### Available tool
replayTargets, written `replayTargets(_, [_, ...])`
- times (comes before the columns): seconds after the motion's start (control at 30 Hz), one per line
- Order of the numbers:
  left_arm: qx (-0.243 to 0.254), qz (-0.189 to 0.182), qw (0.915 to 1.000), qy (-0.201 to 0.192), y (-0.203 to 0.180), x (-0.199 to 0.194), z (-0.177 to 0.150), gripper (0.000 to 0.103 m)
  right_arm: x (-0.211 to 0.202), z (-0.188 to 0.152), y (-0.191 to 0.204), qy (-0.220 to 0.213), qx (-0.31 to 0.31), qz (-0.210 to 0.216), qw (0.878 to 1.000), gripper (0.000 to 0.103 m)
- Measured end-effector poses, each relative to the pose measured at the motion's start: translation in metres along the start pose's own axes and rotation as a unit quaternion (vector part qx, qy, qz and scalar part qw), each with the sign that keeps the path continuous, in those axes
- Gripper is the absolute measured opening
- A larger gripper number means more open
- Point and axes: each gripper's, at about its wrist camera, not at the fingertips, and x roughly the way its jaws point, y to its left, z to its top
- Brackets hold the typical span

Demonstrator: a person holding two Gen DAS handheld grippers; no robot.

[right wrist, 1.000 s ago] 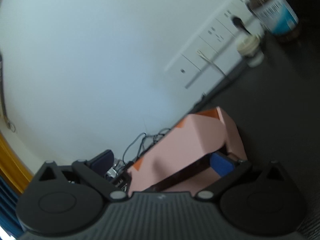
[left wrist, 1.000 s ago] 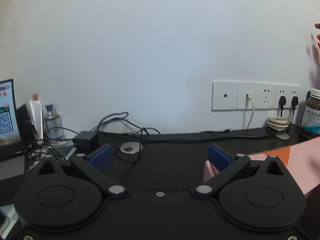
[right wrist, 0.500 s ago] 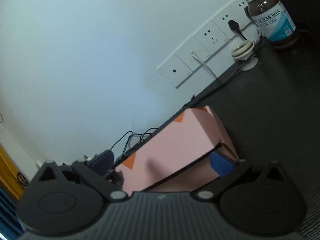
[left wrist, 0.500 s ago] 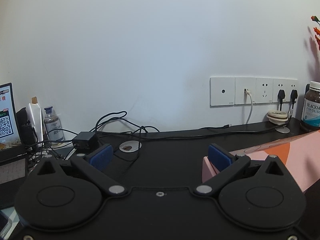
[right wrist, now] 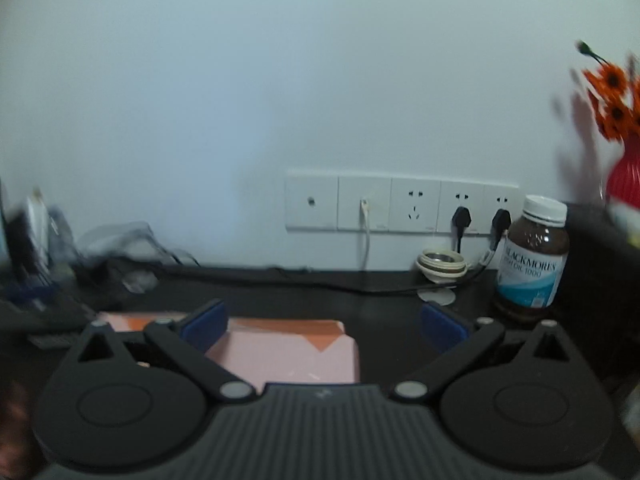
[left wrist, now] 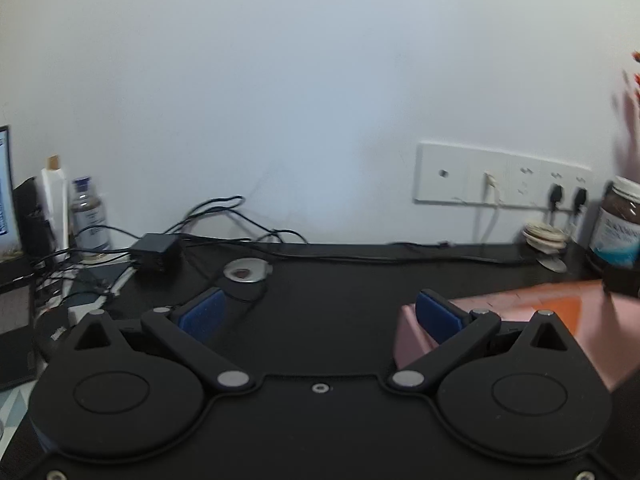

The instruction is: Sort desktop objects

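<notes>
A pink box with orange corners (right wrist: 288, 350) lies flat on the black desk (right wrist: 384, 312). In the right wrist view it sits between and below my right gripper (right wrist: 322, 324), whose blue pads stand wide apart and hold nothing. In the left wrist view the box (left wrist: 532, 312) lies at the right, beside the right pad of my left gripper (left wrist: 320, 312), which is open and empty. A brown pill bottle with a white cap (right wrist: 532, 256) stands at the back right near the wall; it also shows in the left wrist view (left wrist: 618, 228).
Wall sockets (right wrist: 400, 204) with plugs and cables run along the back. A white round holder (right wrist: 440, 266) sits by the bottle. A red vase of orange flowers (right wrist: 624, 176) stands far right. A power adapter (left wrist: 156, 248), cables, small bottles (left wrist: 90, 216) and a metal disc (left wrist: 246, 270) crowd the left.
My right gripper has levelled out from a strong tilt and no longer grips the pink box, which now lies flat on the desk. The left gripper has barely moved.
</notes>
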Motion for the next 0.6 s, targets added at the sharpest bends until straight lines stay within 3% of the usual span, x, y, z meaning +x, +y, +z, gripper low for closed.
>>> replayTargets(0.23, [-0.02,0.019,0.9987,0.042,0.012,0.017,-0.002,0.103,0.009,-0.001,-0.001,0.011,0.019,0.01,1.0,0.102])
replayTargets(0.37, [-0.008,0.041,0.9987,0.031,0.011,0.015,-0.002,0.103,0.012,-0.001,-0.003,0.018,0.026,0.019,0.999,0.102])
replayTargets(0.6, [0.004,0.046,0.9988,0.019,0.006,0.011,-0.002,0.103,0.021,-0.006,-0.008,0.033,0.05,0.032,0.998,0.102])
